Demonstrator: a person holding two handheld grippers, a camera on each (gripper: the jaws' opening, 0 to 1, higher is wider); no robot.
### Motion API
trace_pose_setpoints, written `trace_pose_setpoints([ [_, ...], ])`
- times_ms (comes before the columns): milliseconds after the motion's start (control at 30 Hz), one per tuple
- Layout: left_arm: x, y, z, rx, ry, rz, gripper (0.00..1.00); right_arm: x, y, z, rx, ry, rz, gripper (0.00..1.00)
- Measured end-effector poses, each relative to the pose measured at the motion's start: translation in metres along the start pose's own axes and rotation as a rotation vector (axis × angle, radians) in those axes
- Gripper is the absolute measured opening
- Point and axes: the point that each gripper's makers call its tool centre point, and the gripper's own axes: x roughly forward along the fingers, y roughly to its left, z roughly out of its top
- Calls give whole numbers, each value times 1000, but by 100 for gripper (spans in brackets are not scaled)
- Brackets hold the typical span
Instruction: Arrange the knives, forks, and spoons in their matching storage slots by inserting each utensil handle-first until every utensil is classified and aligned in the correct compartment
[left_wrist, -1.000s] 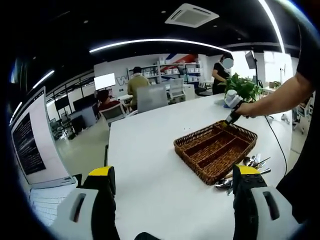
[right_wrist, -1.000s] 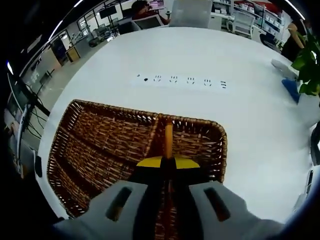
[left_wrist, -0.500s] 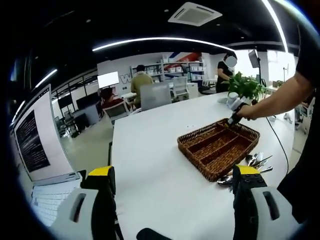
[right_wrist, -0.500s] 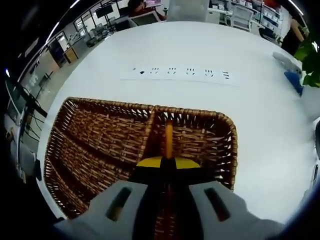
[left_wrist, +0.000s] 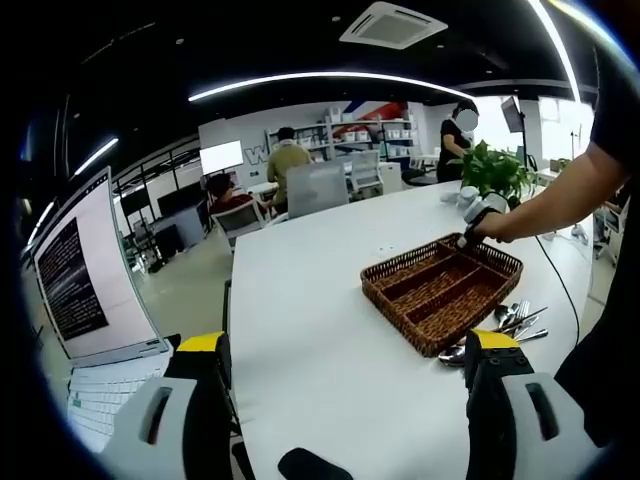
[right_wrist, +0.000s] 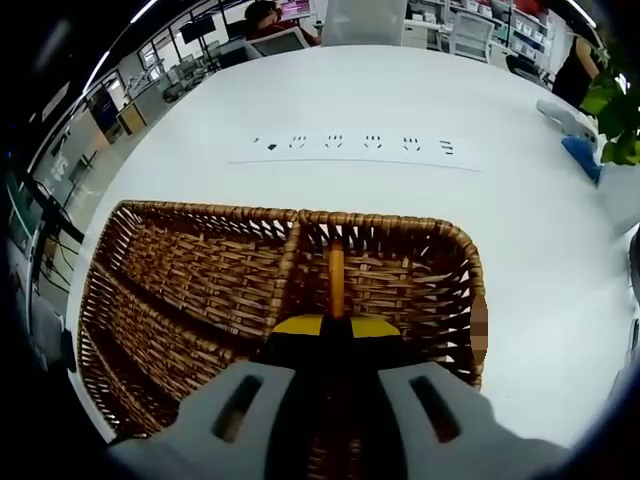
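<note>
Wicker fills the middle of a white table (left_wrist: 300, 330) in an open office, where a person sorts cutlery into a divided basket (left_wrist: 440, 295). At left in the left gripper view, an open laptop (left_wrist: 80, 320) sits at the table's near corner; the left tongs (left_wrist: 345, 385) hang spread and empty above the bare tabletop, well apart from the work. Further right, the basket lies at an angle, and a loose cluster of spoons and forks (left_wrist: 500, 325) rests on the table just beside its near-right edge. Beyond it, the person's forearm reaches in with the right tongs (left_wrist: 470, 232) over the basket's far corner.

In the right gripper view, the right tongs (right_wrist: 335, 322) are pressed together on a utensil's orange handle (right_wrist: 337, 280), which runs straight out from the tips, its free end aimed at the basket's (right_wrist: 200, 270) far wall, inside the right-hand compartment beside a wicker divider. The utensil's long axis appears to follow that slot's length; its working end is hidden.

Done well, this insertion likely calls for keeping the handle parallel to the divider, lowering it flat to the slot floor, then releasing without snagging the weave.
</note>
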Motion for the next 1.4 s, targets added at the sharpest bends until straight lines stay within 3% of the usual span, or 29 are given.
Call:
trace_pose_setpoints([
  [267, -1, 0, 1, -2, -6, 0, 99, -2, 1, 2, -22, -22, 31, 6],
  [567, 0, -3, 4, -2, -19, -8, 99, -14, -7, 12, -45, -84, 28, 26],
  [800, 1, -5, 8, 3, -32, -20, 99, -32, -6, 35, -78, -171, 51, 32],
  [900, 2, -6, 10, 7, -40, -26, 99, -40, -4, 45, -114, -211, 57, 43],
  [1100, 4, -10, 13, 5, -47, -43, 99, -66, -2, 55, -197, -276, 41, 67],
  [1233, 9, -17, 16, 12, -52, -72, 99, -96, -1, 59, -219, -341, 30, 70],
  [1400, 14, -22, 21, 9, -61, -101, 99, -134, 9, 59, -252, -430, 48, 86],
])
